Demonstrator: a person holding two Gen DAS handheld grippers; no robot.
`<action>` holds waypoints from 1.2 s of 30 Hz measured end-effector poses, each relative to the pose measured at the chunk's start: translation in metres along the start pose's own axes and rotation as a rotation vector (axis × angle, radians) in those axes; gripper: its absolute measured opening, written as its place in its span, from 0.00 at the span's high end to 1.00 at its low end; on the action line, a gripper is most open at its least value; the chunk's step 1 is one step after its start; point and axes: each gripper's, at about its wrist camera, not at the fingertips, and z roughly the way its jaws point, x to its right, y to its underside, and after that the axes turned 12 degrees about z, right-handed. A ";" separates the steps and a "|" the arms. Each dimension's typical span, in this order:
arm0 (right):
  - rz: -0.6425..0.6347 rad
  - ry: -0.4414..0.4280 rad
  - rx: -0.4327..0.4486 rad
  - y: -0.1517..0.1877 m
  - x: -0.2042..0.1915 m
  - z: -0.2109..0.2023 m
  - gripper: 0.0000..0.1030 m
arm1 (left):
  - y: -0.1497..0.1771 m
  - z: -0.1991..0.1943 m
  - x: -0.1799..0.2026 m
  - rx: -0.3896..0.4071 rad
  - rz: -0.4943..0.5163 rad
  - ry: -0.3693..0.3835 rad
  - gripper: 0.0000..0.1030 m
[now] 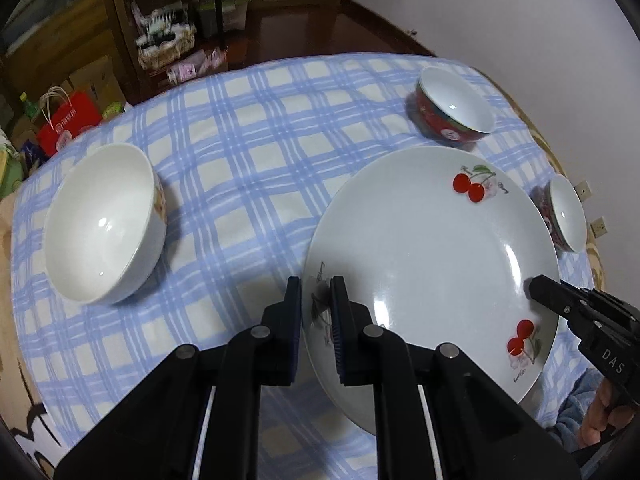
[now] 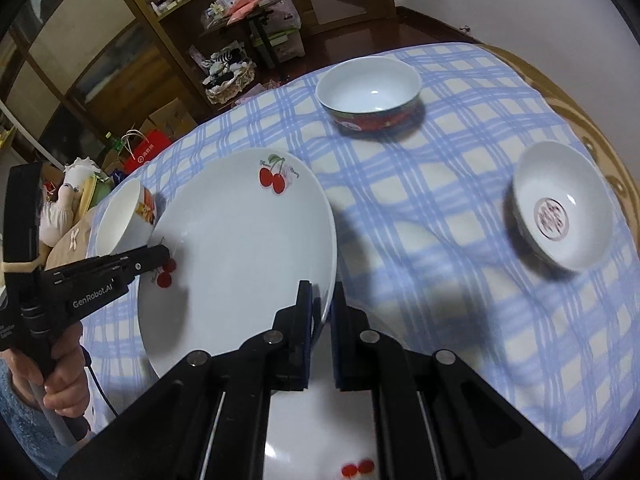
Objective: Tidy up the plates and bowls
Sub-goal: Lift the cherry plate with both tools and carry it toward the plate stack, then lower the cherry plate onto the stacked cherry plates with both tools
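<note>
A white plate with red cherries (image 1: pixel 432 264) (image 2: pixel 240 248) hangs tilted above the blue checked tablecloth (image 1: pixel 248 152) and casts a shadow on it. My left gripper (image 1: pixel 316 294) (image 2: pixel 162 256) is shut on its left rim. On the opposite rim my right gripper (image 2: pixel 322 300) (image 1: pixel 534 286) is shut too. A second cherry plate (image 2: pixel 304 420) lies under my right gripper, mostly hidden. A large white bowl (image 1: pixel 104 224) (image 2: pixel 124 216) stands to the left. A red bowl (image 1: pixel 452 108) (image 2: pixel 368 96) stands at the back, and a small red-sided bowl (image 1: pixel 564 216) (image 2: pixel 560 208) at the right.
The round table's wooden edge (image 2: pixel 592 128) shows past the cloth on the right, near a white wall. Behind the table stand shelves (image 2: pixel 168 32), boxes and a red paper bag (image 1: pixel 68 120). A hand (image 2: pixel 60 388) grips the left gripper's handle.
</note>
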 end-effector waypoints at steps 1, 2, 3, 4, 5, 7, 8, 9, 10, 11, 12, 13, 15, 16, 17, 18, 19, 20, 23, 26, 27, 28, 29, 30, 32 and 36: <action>0.007 -0.002 -0.001 0.004 0.003 -0.005 0.91 | 0.004 -0.007 0.007 0.019 0.013 -0.019 0.87; 0.014 -0.001 0.001 0.007 0.006 -0.010 0.91 | 0.005 -0.011 0.010 0.030 0.020 -0.023 0.87; 0.019 0.000 0.005 0.010 0.008 -0.014 0.91 | 0.008 -0.015 0.016 0.032 0.029 -0.017 0.87; 0.021 0.002 0.008 0.013 0.011 -0.018 0.91 | 0.012 -0.018 0.019 0.028 0.024 0.002 0.87; 0.022 0.009 0.011 0.016 0.015 -0.023 0.91 | 0.015 -0.020 0.022 0.025 0.024 0.018 0.87; 0.021 0.016 0.009 0.021 0.019 -0.031 0.91 | 0.023 -0.022 0.031 0.016 0.033 0.029 0.87; 0.022 0.021 0.011 0.024 0.021 -0.035 0.91 | 0.027 -0.023 0.035 0.012 0.036 0.028 0.87; 0.020 0.029 0.014 0.027 0.022 -0.038 0.91 | 0.030 -0.023 0.038 0.010 0.034 0.028 0.87; 0.016 0.037 0.018 0.030 0.023 -0.040 0.91 | 0.034 -0.024 0.041 0.007 0.029 0.030 0.87; 0.010 0.046 0.021 0.034 0.024 -0.043 0.91 | 0.037 -0.024 0.043 0.001 0.018 0.036 0.87; 0.007 0.054 0.023 0.037 0.025 -0.045 0.91 | 0.041 -0.024 0.045 -0.009 0.011 0.045 0.87; 0.008 0.056 0.022 0.040 0.026 -0.047 0.91 | 0.045 -0.024 0.048 -0.013 0.007 0.051 0.87; 0.017 0.047 0.020 0.047 0.031 -0.052 0.91 | 0.051 -0.027 0.052 -0.017 0.012 0.047 0.87; 0.023 0.045 0.019 0.051 0.032 -0.053 0.91 | 0.054 -0.028 0.055 -0.023 0.015 0.046 0.87; 0.029 0.043 0.017 0.055 0.034 -0.054 0.91 | 0.055 -0.028 0.056 -0.029 0.016 0.046 0.87; 0.029 0.044 0.014 0.058 0.035 -0.054 0.91 | 0.057 -0.028 0.057 -0.038 0.017 0.047 0.87; 0.028 0.045 0.011 0.061 0.036 -0.054 0.91 | 0.059 -0.027 0.058 -0.044 0.019 0.044 0.87; 0.029 0.044 0.007 0.064 0.036 -0.053 0.91 | 0.060 -0.026 0.058 -0.047 0.016 0.042 0.87; 0.030 0.051 -0.003 0.071 0.039 -0.050 0.91 | 0.065 -0.019 0.059 -0.063 -0.004 0.044 0.87; 0.045 0.060 -0.013 0.074 0.047 -0.045 0.91 | 0.070 -0.009 0.065 -0.087 -0.003 0.050 0.86; 0.047 0.064 -0.016 0.075 0.050 -0.043 0.91 | 0.072 -0.005 0.068 -0.100 -0.001 0.048 0.86; 0.048 0.063 -0.019 0.076 0.052 -0.042 0.91 | 0.072 -0.004 0.071 -0.099 0.007 0.033 0.86; 0.051 0.061 -0.022 0.078 0.054 -0.040 0.91 | 0.072 -0.003 0.073 -0.099 0.018 0.022 0.86; 0.053 0.062 -0.026 0.079 0.055 -0.038 0.91 | 0.072 -0.002 0.075 -0.100 0.025 0.010 0.86; 0.058 0.056 -0.032 0.079 0.058 -0.034 0.91 | 0.071 0.000 0.075 -0.107 0.025 0.009 0.86; 0.056 0.054 -0.055 0.081 0.060 -0.024 0.91 | 0.077 0.007 0.073 -0.108 0.020 0.003 0.86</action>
